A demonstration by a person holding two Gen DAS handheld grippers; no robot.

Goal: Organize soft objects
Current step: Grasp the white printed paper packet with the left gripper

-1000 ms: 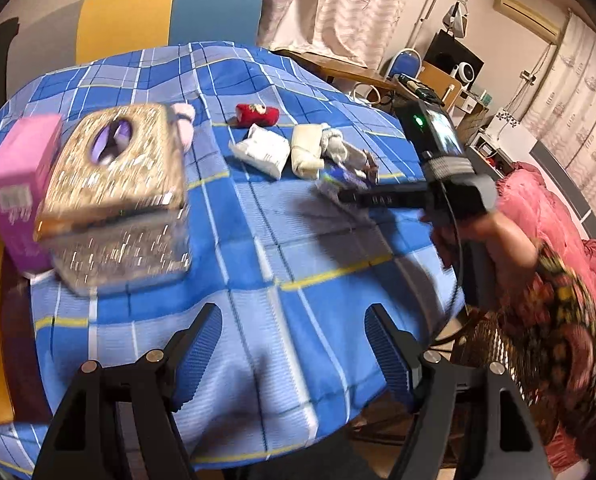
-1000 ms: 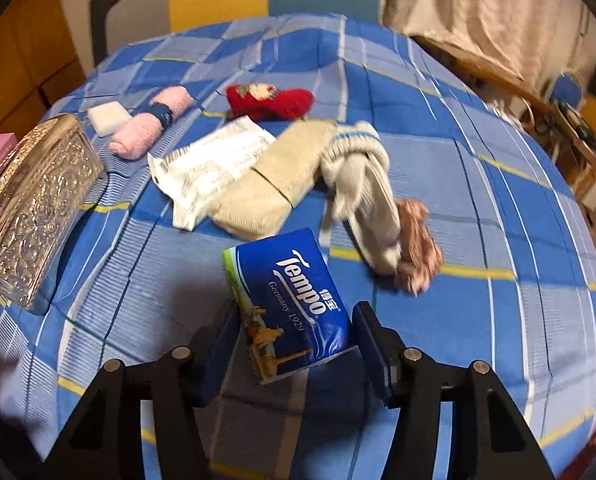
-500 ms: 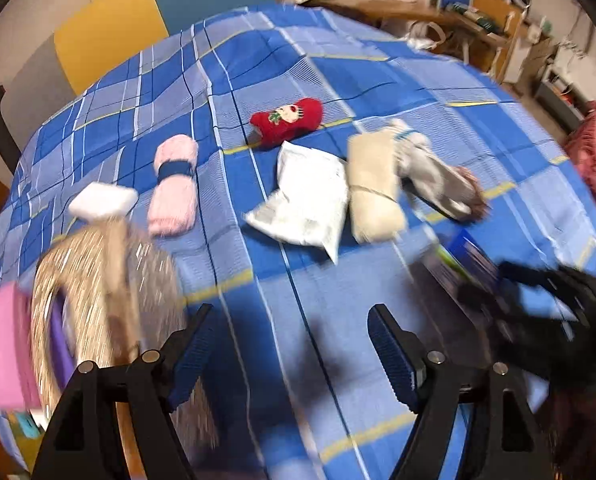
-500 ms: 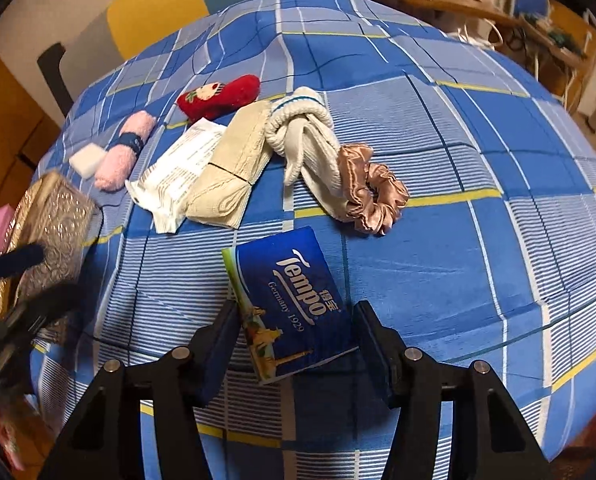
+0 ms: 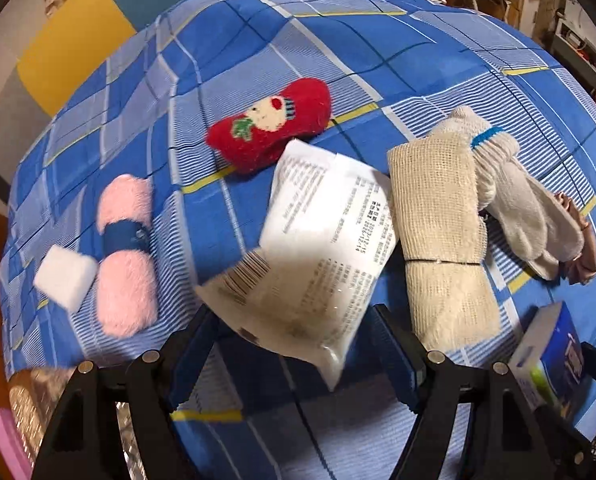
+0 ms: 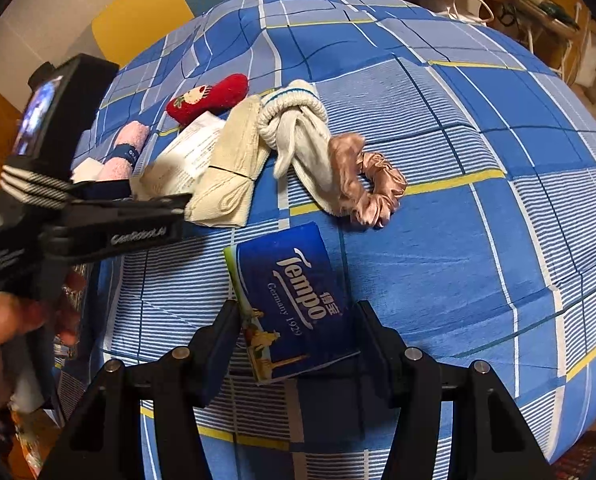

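My left gripper (image 5: 294, 354) is open, its fingers on either side of the near end of a white plastic packet (image 5: 318, 240); I cannot tell if they touch it. Beyond lie a red plush toy (image 5: 270, 128), a pink rolled towel (image 5: 126, 252) with a blue band, a white block (image 5: 64, 280), a beige folded cloth (image 5: 442, 240) and white socks (image 5: 522, 204). My right gripper (image 6: 294, 336) is shut on a blue Tempo tissue pack (image 6: 290, 300), also seen in the left wrist view (image 5: 554, 356). A pink scrunchie (image 6: 370, 184) lies beside the socks (image 6: 298, 136).
A blue checked cloth (image 6: 478, 140) covers the round table. A metallic tissue box (image 5: 30, 400) and a pink box (image 5: 2, 436) sit at the near left. A desk with cables (image 6: 538, 4) stands behind the table. The left gripper shows in the right wrist view (image 6: 154, 208).
My left gripper has swung from the metallic box over to the row of soft items and closed in on the white packet. My right gripper keeps hold of the tissue pack.
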